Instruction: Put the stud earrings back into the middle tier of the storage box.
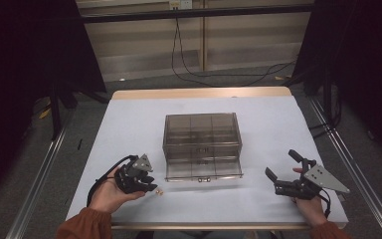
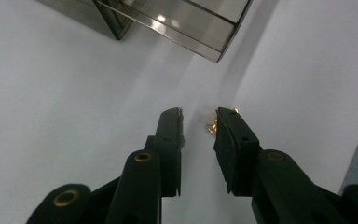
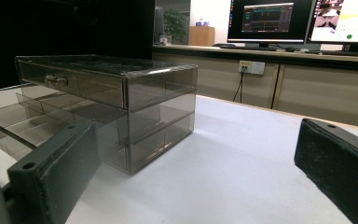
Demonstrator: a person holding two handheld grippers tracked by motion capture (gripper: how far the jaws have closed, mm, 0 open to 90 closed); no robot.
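Left gripper (image 2: 199,122) hovering part-spread over tiny brass screws (image 2: 211,127) near drawer box (image 1: 202,144); light, slippery, pinch across; right gripper (image 1: 285,172) idling wide apart

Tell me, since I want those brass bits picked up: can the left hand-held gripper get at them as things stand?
Probably yes. The left hand-held gripper is open just over the brass bits, which lie between its jaws on the bare table, apart from the drawer box. Nothing blocks them.
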